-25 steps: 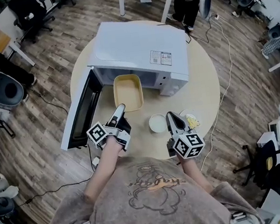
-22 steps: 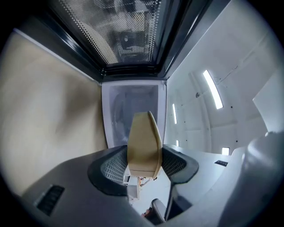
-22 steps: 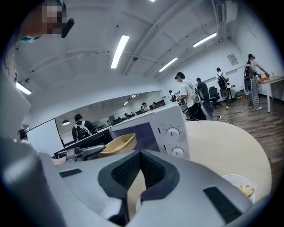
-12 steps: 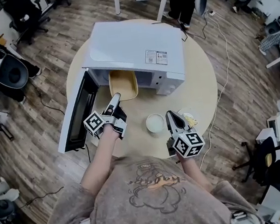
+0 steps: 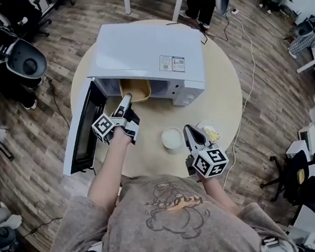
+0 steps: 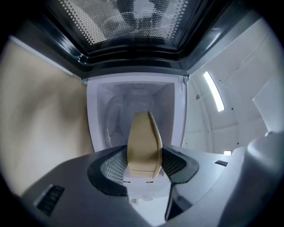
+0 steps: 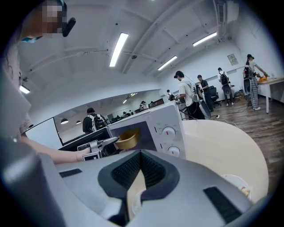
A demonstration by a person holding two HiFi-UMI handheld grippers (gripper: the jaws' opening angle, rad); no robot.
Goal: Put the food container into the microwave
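- From the head view, the white microwave's (image 5: 149, 53) top hides most of the tan rectangular plastic food container (image 5: 135, 89). Only its near end shows in the opening, beside the swung-open dark glass door (image 5: 81, 128).
- Whether the container rests on the oven floor or hangs above it cannot be told.
- The left gripper (image 5: 125, 102) reaches level to the oven mouth on an outstretched bare forearm. In its own view its ribbed fingers (image 6: 111, 167) pinch the container's (image 6: 143, 146) near wall, and the white cavity (image 6: 133, 99) lies straight ahead.
- The right gripper (image 5: 191, 133) is held close to the body over the near edge of the round beige worktop (image 5: 222, 95), tipped slightly downward. Its fingers (image 7: 126, 170) are pressed together at the tips with nothing between them.
- A small white round bowl (image 5: 173, 138) sits just left of the right gripper, and its contents cannot be made out.
- The right gripper view shows the container (image 7: 128, 139) in the doorway, partly hidden by the door edge.
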